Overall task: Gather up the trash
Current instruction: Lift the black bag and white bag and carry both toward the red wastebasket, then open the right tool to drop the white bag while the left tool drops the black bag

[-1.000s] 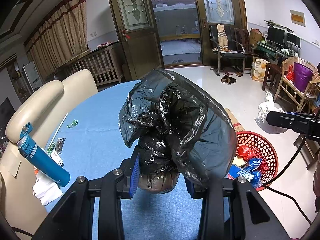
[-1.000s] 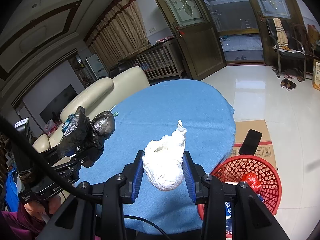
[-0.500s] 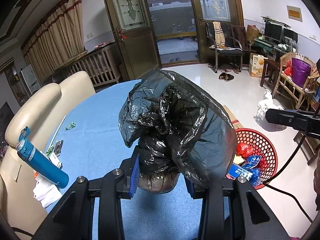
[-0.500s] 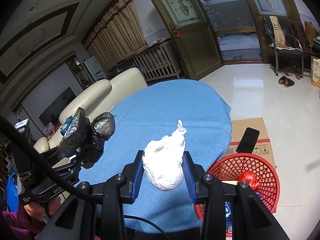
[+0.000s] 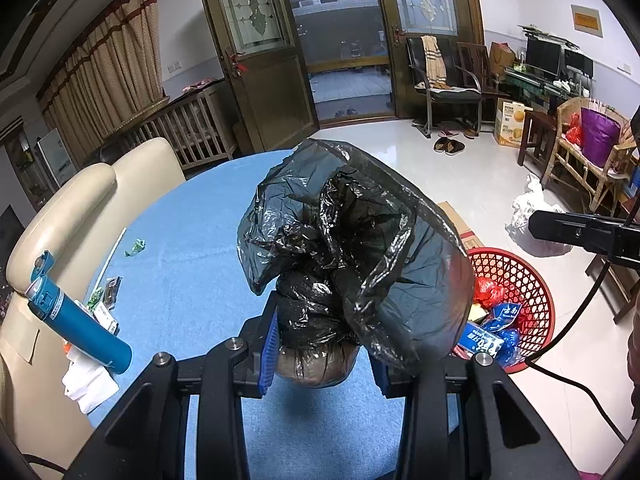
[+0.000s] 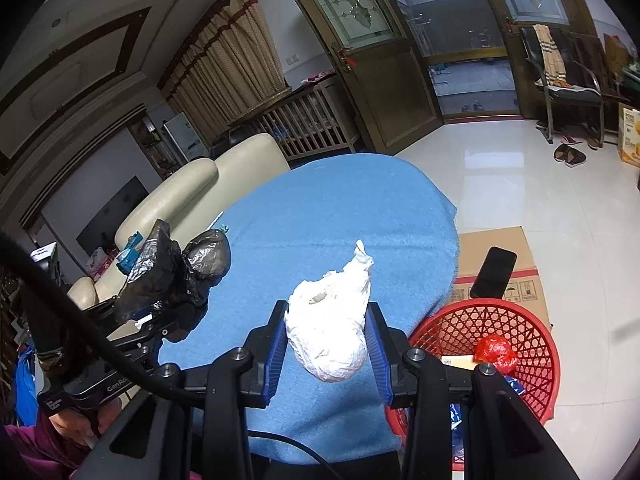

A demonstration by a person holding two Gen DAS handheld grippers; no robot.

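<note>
My left gripper (image 5: 322,344) is shut on a knotted black trash bag (image 5: 344,256) and holds it above the blue table (image 5: 192,240). It also shows in the right wrist view (image 6: 180,272), at the left. My right gripper (image 6: 326,344) is shut on a tied white trash bag (image 6: 332,320), held above the table's near right edge. A red mesh basket (image 6: 516,344) with trash inside stands on the floor just right of the table; it also shows in the left wrist view (image 5: 520,280).
A blue bottle (image 5: 76,324), white tissue (image 5: 86,380), small wrappers (image 5: 106,296) and a straw (image 5: 116,244) lie on the table's left side. A cream sofa (image 5: 72,200) stands behind. A cardboard box (image 6: 512,256) with a black phone (image 6: 494,272) lies beside the basket.
Both grippers have kept their bags. The views have shifted slightly, with the basket and table sliding a little lower in frame.
</note>
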